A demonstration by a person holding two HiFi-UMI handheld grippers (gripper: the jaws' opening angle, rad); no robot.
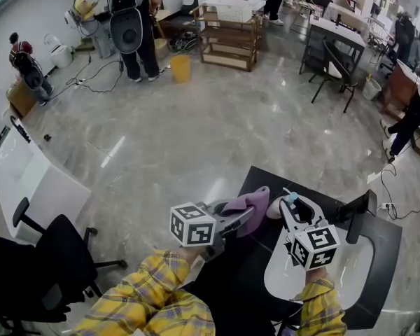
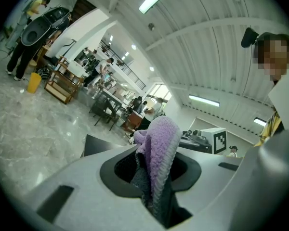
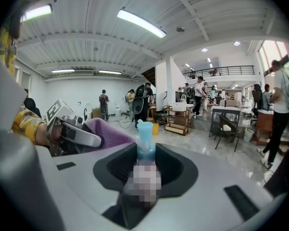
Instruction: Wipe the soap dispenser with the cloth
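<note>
Setup: black table (image 1: 388, 254) with a white basin (image 1: 350, 271) set in it. Neither task thing lies on the table; both are held up over its near left part.

Left gripper (image 1: 238, 219): jaws clamped on the purple cloth (image 1: 250, 203). A thick fold stands up out of the jaws and the free end hangs toward the dispenser.

Right gripper (image 1: 294, 212): jaws closed partway on the soap dispenser (image 1: 276, 207). Its body is pinched between them and the blue pump (image 3: 145, 139) sticks out past the jaw tips.

Relation: the cloth sits just beside the dispenser's left side. In the head view the two look to meet at the white body, but I cannot tell if they truly touch. From the right gripper view the cloth lies left of the pump, not on it.

Progress (judgement): pick-up of both items is done and they are brought together. The wiping is at or near its start. Nothing shows how much surface is covered, so the wiping itself and setting both things down remain.
</note>
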